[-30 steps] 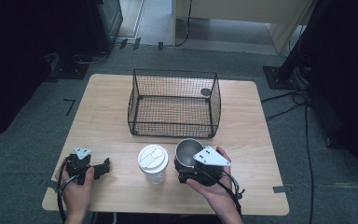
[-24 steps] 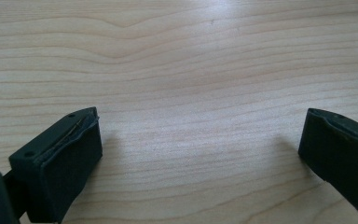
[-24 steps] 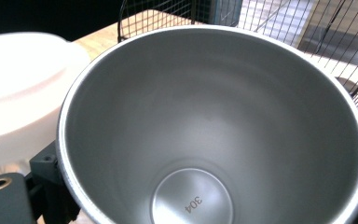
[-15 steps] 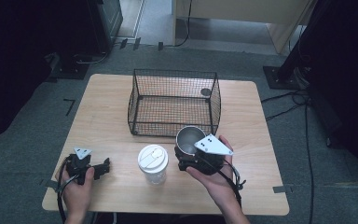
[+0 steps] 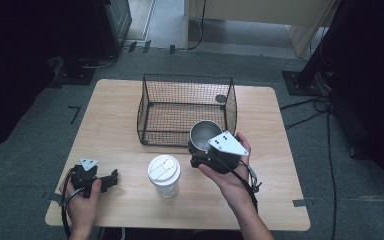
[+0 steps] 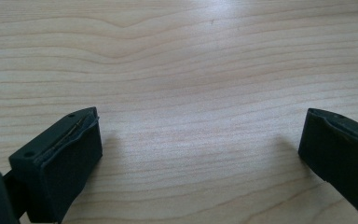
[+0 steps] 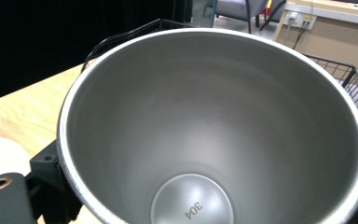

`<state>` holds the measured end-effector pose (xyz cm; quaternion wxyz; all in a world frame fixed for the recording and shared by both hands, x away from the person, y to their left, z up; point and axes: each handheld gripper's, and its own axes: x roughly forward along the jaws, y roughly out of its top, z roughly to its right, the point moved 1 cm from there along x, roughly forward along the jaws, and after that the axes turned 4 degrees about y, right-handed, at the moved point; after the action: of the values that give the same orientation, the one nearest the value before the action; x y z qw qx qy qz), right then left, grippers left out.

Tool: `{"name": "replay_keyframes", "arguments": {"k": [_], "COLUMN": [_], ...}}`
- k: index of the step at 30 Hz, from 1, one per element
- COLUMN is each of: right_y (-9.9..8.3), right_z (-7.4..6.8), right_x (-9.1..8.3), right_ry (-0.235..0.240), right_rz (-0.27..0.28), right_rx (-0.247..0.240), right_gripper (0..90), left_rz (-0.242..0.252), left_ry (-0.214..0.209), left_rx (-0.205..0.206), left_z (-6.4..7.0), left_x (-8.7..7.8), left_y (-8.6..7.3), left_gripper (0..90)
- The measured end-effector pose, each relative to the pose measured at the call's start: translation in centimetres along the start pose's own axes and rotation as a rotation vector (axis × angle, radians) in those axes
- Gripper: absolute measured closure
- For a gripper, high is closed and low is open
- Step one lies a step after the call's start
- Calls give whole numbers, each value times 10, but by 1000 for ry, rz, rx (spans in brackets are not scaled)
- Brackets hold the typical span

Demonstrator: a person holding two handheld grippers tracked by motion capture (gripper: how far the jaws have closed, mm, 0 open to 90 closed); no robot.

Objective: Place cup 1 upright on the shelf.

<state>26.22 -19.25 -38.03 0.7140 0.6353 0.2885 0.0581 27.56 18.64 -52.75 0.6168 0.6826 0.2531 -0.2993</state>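
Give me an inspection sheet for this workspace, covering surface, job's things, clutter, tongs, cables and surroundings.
Surface: wooden table, bare grain under the left tongs.
Job's things: steel cup, empty, lifted near the wire basket; lidded cup upright on the table.
Clutter: small round thing at the basket's far right corner.
Tongs: right tongs shut on the steel cup; left tongs open, low over the table.
Cables: one trailing from each tool; more on the floor at right.
Surroundings: grey carpet, dark stands, tape marks.
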Motion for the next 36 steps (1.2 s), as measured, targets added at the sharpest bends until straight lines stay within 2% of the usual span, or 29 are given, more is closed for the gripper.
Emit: {"name": "replay_keyframes", "arguments": {"k": [6,9,16,33,36], "right_y": [7,12,22,33,33], "right_z": [8,13,24,45,49], "right_x": [8,14,25,61,71], "right_ry": [-25,-37,-53,-83,-104], "right_rz": [29,61,87,89,95], "right_rx": [18,30,45,69,66], "right_gripper": [74,74,74,73,73], "left_rz": [0,0,0,4,2], "left_ry": [0,0,0,-3,-4], "left_rx": [0,0,0,0,6], "left_z": [0,0,0,1,1], "left_x": [0,0,0,0,0], "left_y": [0,0,0,0,0], "left_gripper": [0,0,0,0,0]}}
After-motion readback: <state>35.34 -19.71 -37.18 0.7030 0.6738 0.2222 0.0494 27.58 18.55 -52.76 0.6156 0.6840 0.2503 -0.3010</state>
